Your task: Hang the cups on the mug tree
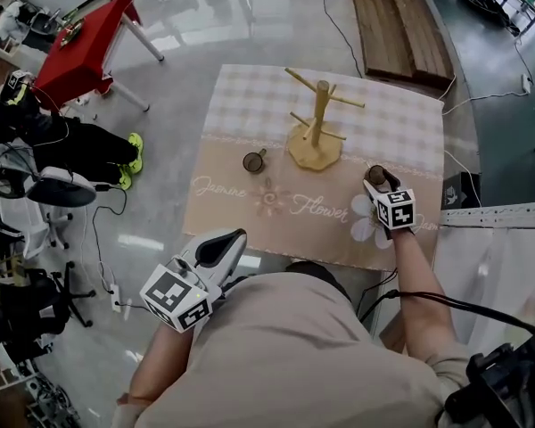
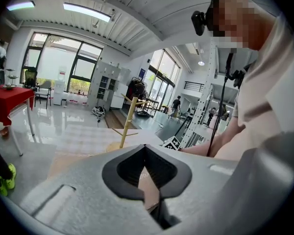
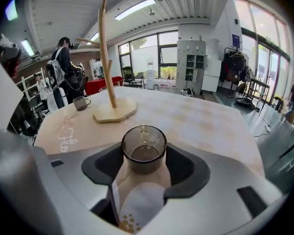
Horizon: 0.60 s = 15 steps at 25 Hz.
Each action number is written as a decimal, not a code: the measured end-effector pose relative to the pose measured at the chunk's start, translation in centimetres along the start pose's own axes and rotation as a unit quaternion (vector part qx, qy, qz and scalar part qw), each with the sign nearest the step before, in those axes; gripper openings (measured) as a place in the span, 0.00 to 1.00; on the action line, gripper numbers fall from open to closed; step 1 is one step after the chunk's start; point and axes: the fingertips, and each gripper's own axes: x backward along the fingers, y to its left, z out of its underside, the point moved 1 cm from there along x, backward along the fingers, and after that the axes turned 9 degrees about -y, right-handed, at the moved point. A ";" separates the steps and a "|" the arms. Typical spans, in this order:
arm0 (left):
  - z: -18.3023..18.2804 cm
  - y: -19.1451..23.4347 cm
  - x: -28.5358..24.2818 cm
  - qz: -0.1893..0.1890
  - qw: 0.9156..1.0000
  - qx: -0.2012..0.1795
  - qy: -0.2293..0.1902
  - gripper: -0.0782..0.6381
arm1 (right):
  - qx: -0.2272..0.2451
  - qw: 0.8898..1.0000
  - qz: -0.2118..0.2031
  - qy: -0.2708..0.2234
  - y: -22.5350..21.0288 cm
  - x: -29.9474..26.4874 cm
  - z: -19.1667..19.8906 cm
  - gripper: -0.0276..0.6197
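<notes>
A wooden mug tree (image 1: pixel 316 141) stands on the checked and beige tablecloth (image 1: pixel 250 105); its pegs are bare. One dark glass cup (image 1: pixel 254 160) sits left of its base. A second dark cup (image 3: pixel 144 151) stands upright on the cloth between the jaws of my right gripper (image 3: pixel 144 156), which is open around it; I see no pad pressing on it. From the head view this cup (image 1: pixel 376 175) is right of the tree, at the tip of the right gripper (image 1: pixel 379 185). My left gripper (image 1: pixel 223 246) hangs off the table's near edge, shut and empty.
A red table (image 1: pixel 85 47) stands far left, and wooden boards (image 1: pixel 397 20) lie on the floor behind the table. A person in black with yellow shoes (image 1: pixel 129 159) is at the left. Cables run over the floor on the right.
</notes>
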 end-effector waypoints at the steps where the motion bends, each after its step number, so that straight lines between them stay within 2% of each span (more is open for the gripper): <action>1: -0.1 0.1 0.0 -0.004 1.000 -0.001 -0.001 0.12 | 0.001 1.000 -0.003 -0.001 0.0 -0.2 0.0 0.47; 8: -0.4 0.1 0.0 -0.009 1.000 0.005 -0.006 0.12 | 0.002 1.000 -0.008 -0.022 0.4 0.5 -1.1 0.45; 15: -0.6 0.1 -0.6 0.004 1.000 0.006 -0.011 0.12 | 0.028 0.994 0.018 -0.099 1.8 4.0 -8.0 0.45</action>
